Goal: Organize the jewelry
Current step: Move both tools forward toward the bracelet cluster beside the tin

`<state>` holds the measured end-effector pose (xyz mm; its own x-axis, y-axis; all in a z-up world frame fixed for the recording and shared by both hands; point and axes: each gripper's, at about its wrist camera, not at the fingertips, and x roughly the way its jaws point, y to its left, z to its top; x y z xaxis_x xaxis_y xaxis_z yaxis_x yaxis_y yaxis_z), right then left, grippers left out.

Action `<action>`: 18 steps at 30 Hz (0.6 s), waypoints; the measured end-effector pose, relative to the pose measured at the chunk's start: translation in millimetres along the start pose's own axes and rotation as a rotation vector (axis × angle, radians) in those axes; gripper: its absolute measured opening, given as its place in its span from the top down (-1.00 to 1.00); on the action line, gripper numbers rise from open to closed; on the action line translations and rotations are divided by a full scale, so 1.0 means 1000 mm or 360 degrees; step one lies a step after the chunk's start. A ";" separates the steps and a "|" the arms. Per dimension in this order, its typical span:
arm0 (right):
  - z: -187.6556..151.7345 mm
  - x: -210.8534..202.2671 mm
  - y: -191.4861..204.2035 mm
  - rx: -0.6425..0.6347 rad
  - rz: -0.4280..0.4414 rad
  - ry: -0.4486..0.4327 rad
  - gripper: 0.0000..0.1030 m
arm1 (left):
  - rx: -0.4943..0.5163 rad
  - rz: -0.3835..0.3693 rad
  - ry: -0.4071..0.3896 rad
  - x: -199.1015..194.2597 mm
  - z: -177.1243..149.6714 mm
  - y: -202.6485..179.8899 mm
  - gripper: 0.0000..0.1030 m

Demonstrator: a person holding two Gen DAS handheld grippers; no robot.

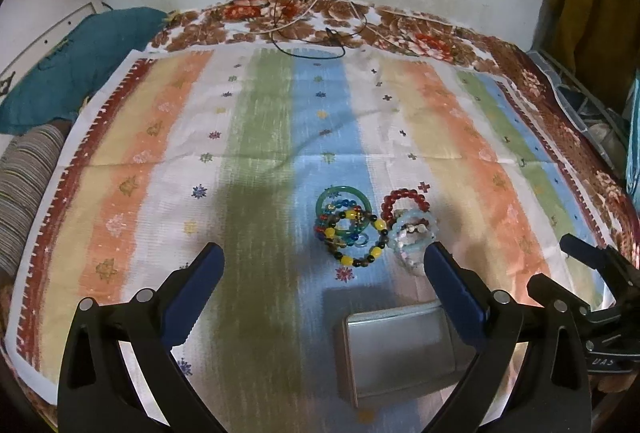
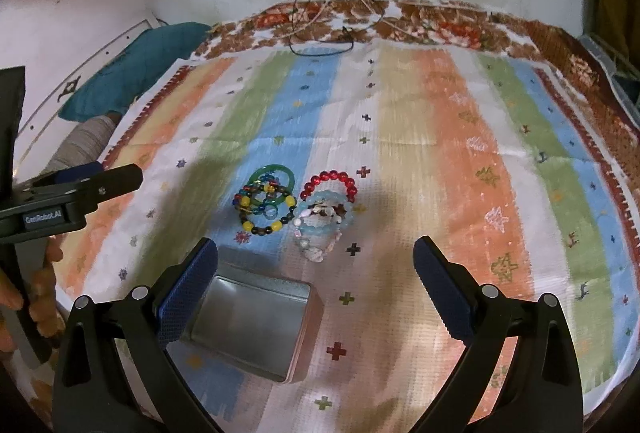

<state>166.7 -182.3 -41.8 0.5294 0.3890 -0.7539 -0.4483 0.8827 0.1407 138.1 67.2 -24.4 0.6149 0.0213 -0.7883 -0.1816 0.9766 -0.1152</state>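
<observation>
A heap of bead bracelets lies on the striped cloth (image 1: 256, 137): a green bangle (image 1: 322, 199) with yellow-and-dark beads (image 1: 356, 259), a red bead bracelet (image 1: 404, 195), and pale blue and clear ones (image 1: 412, 233). An open, empty metal tin (image 1: 400, 349) sits just in front of them. My left gripper (image 1: 324, 265) is open and empty, above the cloth, short of the heap. In the right wrist view the heap (image 2: 288, 205) and the tin (image 2: 252, 325) lie ahead of my right gripper (image 2: 316, 261), which is open and empty.
Cables (image 1: 316, 29) trail from the wall onto a floral blanket (image 1: 440, 29) at the back. A teal cloth (image 1: 76, 61) and a striped pillow (image 1: 24, 177) lie at the left. The right gripper shows at the right edge (image 1: 592, 285) of the left view.
</observation>
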 end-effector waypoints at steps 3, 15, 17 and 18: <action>0.003 0.007 0.000 0.0011 0.0012 0.0027 -0.92 | -0.0029 0.0007 0.0029 0.009 0.003 0.004 -0.89; 0.014 0.037 -0.006 0.0022 0.0025 0.0145 -0.92 | -0.0050 -0.0014 0.0078 0.032 0.017 0.001 -0.89; 0.014 0.042 -0.006 0.0008 0.0014 0.0164 -0.92 | -0.0062 -0.0036 0.0084 0.035 0.019 0.002 -0.89; 0.015 0.045 -0.006 0.0007 0.0009 0.0176 -0.92 | -0.0063 -0.0048 0.0085 0.037 0.020 0.002 -0.89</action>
<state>204.3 -166.5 -67.5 0.4437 0.3630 -0.8194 -0.4477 0.8818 0.1482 176.0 74.3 -41.2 0.5789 -0.0205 -0.8151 -0.1943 0.9674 -0.1623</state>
